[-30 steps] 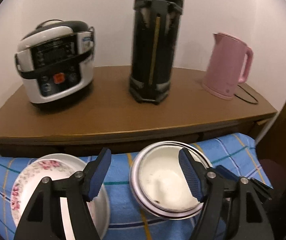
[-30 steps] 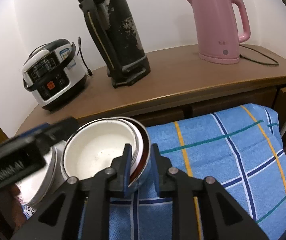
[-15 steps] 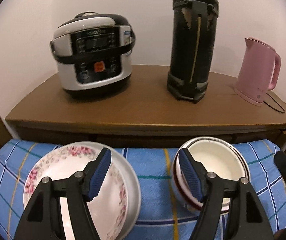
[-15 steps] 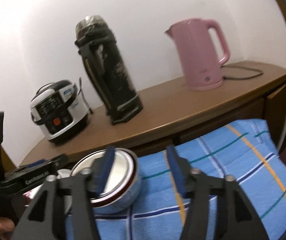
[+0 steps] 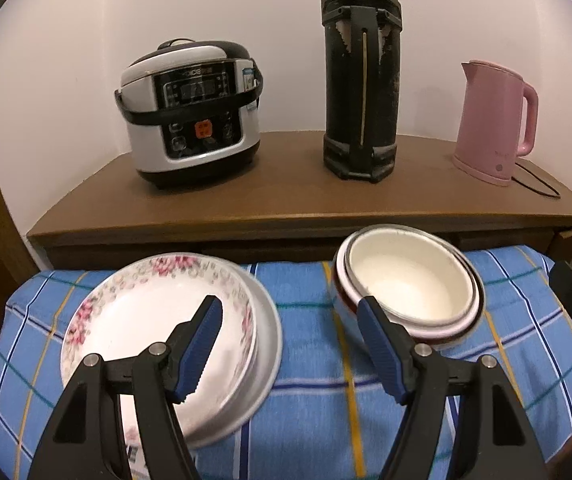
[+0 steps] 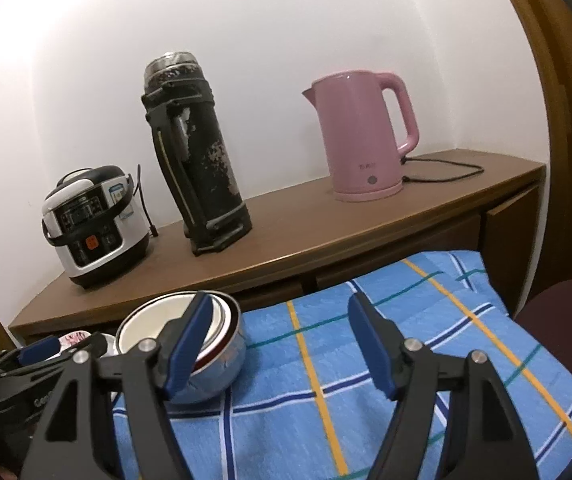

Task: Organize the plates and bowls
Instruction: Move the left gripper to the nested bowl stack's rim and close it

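From the left wrist, the left gripper [image 5: 288, 344] is hovering wide open and empty — plates [image 5: 157, 332] sitting left, stacked bowls [image 5: 410, 284] right, on the blue cloth [image 5: 310, 360]. From the right wrist, the right gripper [image 6: 275, 346] is opening, holding nothing — bowls just left.

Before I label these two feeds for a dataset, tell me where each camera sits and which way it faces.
Left wrist: on the left tongs, looking forward and down at the floral plates and nested bowls; its own open fingers show, the other tool at the right edge.
Right wrist: on the right tongs, jaws opening on nothing, facing the blue cloth, bowls at left; the left tool shows.
Shared: bowls, rice cooker, black flask, pink kettle.
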`<state>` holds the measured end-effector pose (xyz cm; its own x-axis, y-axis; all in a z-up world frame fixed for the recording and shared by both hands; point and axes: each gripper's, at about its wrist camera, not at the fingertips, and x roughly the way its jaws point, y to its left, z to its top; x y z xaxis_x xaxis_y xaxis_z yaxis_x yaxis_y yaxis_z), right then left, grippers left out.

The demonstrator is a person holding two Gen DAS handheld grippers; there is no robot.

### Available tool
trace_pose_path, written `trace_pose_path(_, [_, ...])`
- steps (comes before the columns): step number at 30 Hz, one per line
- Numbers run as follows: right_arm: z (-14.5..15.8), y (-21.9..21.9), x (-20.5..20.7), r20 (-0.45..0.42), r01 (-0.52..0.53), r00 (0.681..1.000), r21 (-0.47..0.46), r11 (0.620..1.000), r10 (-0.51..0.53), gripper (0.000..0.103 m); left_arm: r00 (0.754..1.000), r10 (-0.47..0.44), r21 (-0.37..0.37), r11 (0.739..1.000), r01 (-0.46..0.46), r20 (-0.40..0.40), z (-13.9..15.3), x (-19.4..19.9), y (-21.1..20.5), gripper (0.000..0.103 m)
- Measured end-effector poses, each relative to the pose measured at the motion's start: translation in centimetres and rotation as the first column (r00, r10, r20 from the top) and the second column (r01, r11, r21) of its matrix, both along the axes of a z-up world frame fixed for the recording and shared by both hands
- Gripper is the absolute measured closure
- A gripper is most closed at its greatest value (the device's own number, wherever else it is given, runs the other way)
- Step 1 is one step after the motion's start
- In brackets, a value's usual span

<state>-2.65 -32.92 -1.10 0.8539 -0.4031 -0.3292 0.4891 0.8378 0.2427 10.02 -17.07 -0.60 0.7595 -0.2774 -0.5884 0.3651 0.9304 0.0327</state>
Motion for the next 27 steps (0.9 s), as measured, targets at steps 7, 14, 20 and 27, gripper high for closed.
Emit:
trace_pose_path(7, [-0.4,0.9,-1.8,-0.010,-0.023,1.000,0.038,0.999,0.023,0.029,0.999,-0.005,0.010,1.000,0.006,-0.032,-0.6,-1.7,0.9,0.031])
trace_pose_path(14, [-0.4,2.0,-3.4,-0.025,-0.027,0.999,0.016,1.000,0.028,0.019,0.999,-0.007,0.031,0.999,0.009,-0.049,-0.8,-2.5,1.0,0.031])
trace_pose_path(20, [0.8,3.0,-4.4,-0.015,-0.030,0.999,-0.045,0.999,0.030,0.003,0.999,0.016,0.057,0.998,-0.013,-0.048,-1.0,-2.3,0.8,0.031])
trace_pose_path(27, [1.5,3.8,-3.9,-0.016,-0.082,0.997,-0.088,0.993,0.080,0.003,0.999,0.004,0.068,0.998,-0.001,-0.047,-0.5,-2.2,0.2,0.031])
